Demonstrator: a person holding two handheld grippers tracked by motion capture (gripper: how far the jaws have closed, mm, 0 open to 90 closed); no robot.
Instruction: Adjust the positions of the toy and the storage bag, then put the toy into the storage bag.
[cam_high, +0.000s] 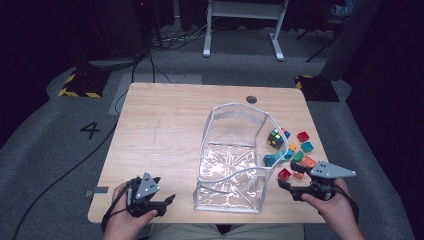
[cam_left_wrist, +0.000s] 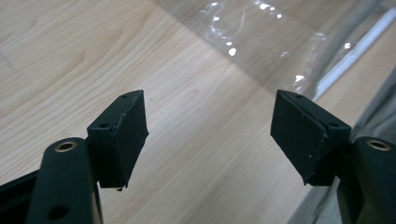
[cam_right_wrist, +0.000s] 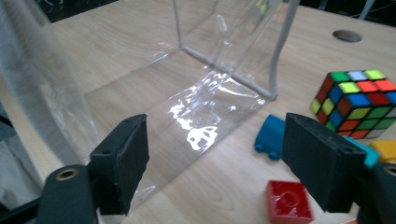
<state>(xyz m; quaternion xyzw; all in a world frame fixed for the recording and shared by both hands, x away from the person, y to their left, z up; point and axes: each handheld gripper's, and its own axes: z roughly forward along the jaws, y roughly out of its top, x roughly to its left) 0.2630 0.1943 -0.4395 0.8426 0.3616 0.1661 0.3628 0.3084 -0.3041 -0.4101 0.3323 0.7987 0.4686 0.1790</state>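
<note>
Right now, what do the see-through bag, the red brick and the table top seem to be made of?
The bag looks like soft clear plastic film: glossy, creased, with white piping along its edges. The red brick seems hard moulded plastic, smooth with a faint shine. The table top shows pale wood grain, matte; perhaps laminate, not solid wood.

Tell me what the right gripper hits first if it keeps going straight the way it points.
Probably the clear plastic bag: the right gripper, jaws open, aims at its near side wall. The red brick sits just off-line; depth is uncertain.
</note>
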